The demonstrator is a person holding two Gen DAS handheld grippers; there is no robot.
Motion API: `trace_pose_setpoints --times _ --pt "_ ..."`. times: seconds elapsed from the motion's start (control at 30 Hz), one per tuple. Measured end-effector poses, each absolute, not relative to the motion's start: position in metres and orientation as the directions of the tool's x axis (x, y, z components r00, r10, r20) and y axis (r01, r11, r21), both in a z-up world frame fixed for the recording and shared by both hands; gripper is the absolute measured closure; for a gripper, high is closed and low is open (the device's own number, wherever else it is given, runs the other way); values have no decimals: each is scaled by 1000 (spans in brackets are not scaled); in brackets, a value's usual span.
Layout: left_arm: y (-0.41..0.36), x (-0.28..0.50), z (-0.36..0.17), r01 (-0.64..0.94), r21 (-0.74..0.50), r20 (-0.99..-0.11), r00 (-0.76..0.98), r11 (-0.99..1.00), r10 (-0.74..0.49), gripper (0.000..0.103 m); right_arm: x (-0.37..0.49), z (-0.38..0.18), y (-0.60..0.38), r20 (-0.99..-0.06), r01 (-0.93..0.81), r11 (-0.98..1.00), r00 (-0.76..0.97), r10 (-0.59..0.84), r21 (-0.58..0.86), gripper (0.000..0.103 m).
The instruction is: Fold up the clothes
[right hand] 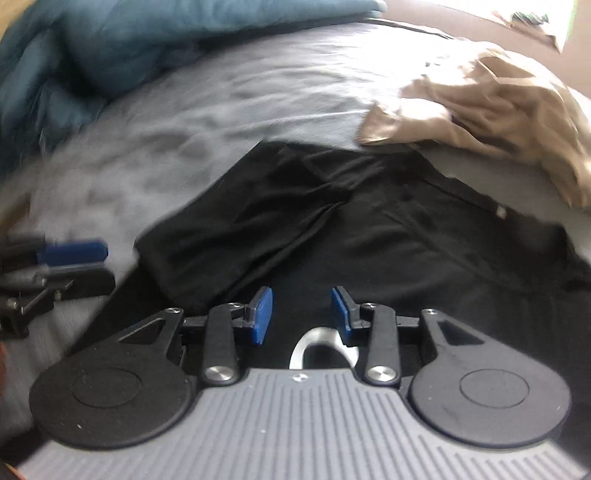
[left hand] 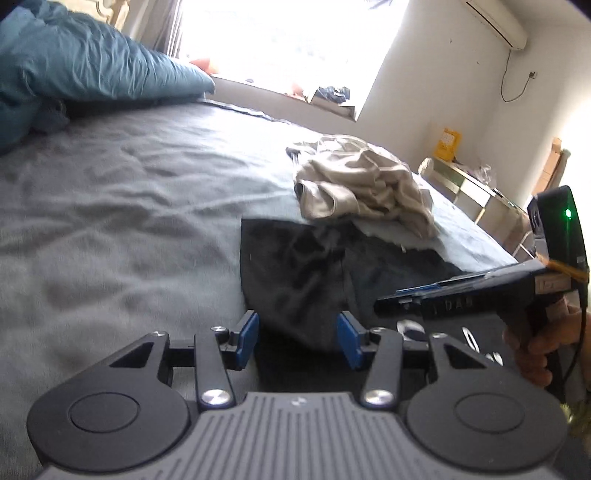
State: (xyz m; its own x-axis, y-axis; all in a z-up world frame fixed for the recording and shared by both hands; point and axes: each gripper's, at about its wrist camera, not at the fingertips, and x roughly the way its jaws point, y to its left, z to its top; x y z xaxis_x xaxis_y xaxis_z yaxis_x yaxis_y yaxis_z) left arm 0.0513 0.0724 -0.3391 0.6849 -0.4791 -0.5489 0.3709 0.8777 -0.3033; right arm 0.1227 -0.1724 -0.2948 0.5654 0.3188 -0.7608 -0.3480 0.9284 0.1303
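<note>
- A black fabric garment [right hand: 388, 236] is spread on a grey wrinkled bedsheet [left hand: 122, 206]; in the right wrist view it fills the centre of the picture, with one part folded over the body towards ten o'clock.
- In the left wrist view the same black garment [left hand: 295, 266] is seen from the centre towards five o'clock, its straight left edge lying on the sheet.
- A white curved print [right hand: 321, 345] is visible on the black cloth between the right gripper's fingers, at six o'clock of the garment.
- The left gripper [left hand: 300, 339] is held with its blue-padded fingers [left hand: 249, 338] set wide apart, either side of the garment's near edge; nothing is clasped between them.
- The right gripper [right hand: 301, 317] is likewise spread wide over the black cloth, with nothing clasped; whether its pads touch the fabric cannot be told.
- In the left wrist view the right gripper's body is seen at three o'clock, held by a hand [left hand: 535, 343], with a green light showing on it.
- A crumpled beige garment [left hand: 365, 181] lies at one o'clock of the black one, just beside its far edge.
- A teal padded duvet [left hand: 74, 62] is heaped at ten o'clock on the bed.
- A bright window [left hand: 295, 40] is seen at twelve o'clock, and a white wall air conditioner [left hand: 498, 26] at two o'clock.
</note>
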Motion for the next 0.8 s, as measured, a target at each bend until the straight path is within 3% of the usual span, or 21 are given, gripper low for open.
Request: trace_pose_setpoints --times 0.17,0.33,0.4,0.47,0.5,0.57,0.6,0.8 --pt "53 67 -335 399 -286 -533 689 871 -491 55 172 -293 -193 -690 -177 906 597 410 385 66" --pt "25 64 -348 453 -208 -538 687 867 -488 56 210 -307 -192 -711 -79 903 589 385 423 66" --pt "21 66 -354 449 -194 -549 687 872 -476 65 217 -313 -191 -723 -67 909 584 369 410 66" --pt "21 68 -361 437 -208 -561 679 875 -473 84 222 -318 -189 -732 -68 913 576 365 402 68" --pt "22 69 -363 431 -220 -562 678 875 -474 89 223 -319 -188 -730 -78 913 575 369 400 71" --pt "27 69 -366 422 -247 -552 679 872 -484 100 223 -320 -185 -725 -110 915 576 377 388 95" --pt "29 69 -366 422 -263 -541 680 868 -495 101 223 -319 -184 -721 -123 916 580 378 382 99" --pt "31 69 -359 443 -328 -492 674 835 -551 101 215 -296 -172 -663 -217 942 669 336 258 101"
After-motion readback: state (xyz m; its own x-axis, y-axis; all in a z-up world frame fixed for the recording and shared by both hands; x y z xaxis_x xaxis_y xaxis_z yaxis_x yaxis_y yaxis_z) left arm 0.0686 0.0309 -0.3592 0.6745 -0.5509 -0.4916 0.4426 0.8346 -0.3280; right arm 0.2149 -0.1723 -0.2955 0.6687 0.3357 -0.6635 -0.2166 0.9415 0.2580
